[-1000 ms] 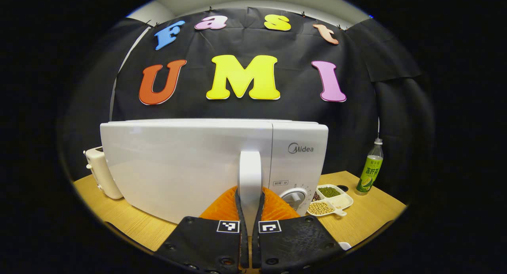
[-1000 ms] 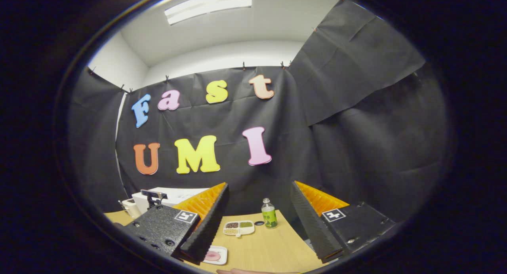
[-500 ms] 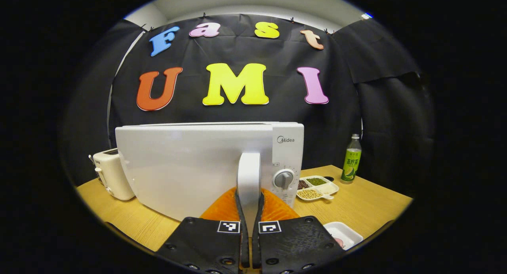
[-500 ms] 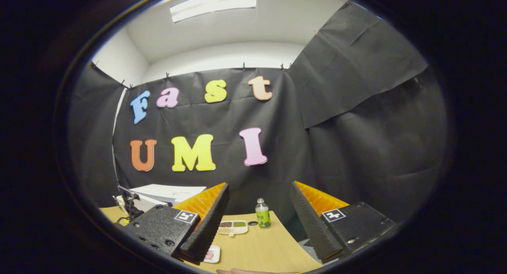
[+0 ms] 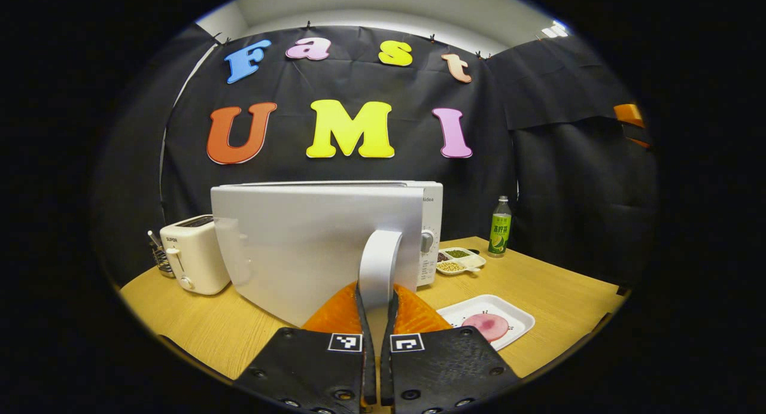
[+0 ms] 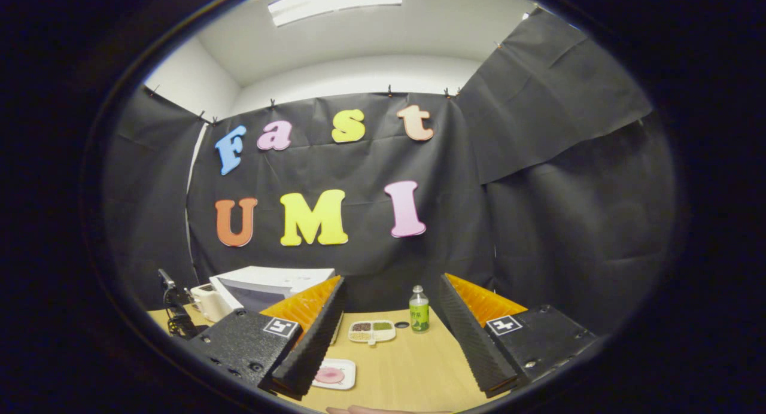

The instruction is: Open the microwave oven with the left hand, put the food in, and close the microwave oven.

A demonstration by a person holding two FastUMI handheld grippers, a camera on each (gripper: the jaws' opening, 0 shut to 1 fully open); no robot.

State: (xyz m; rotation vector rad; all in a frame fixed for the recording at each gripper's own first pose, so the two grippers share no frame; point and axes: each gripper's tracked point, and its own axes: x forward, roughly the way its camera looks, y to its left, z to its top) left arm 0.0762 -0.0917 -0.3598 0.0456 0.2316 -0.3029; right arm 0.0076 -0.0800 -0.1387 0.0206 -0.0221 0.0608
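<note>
Two tools are at work here. Nearest, the left tool (image 5: 376, 309) is clamped narrow on the white door handle (image 5: 378, 267), both fingers pressing its sides. Over the last second the microwave door (image 5: 311, 246) has swung well outward: the control panel with its knob (image 5: 426, 241), earlier broad beside the handle, now peeks out as a thin strip behind the door's edge. That means the opening step is well along, though the cavity itself is hidden behind the door. The food (image 5: 489, 325), a pink piece on a white tray (image 5: 461, 311), has come into the left gripper view on the tabletop (image 5: 556, 294), just right of the left tool and ready to fetch. The right tool (image 6: 389, 336) hangs spread wide, holding nothing, above the tabletop. Farther back stand a divided dish of beans (image 5: 458, 262), a green bottle (image 5: 499, 234) and a toaster (image 5: 191, 252).
</note>
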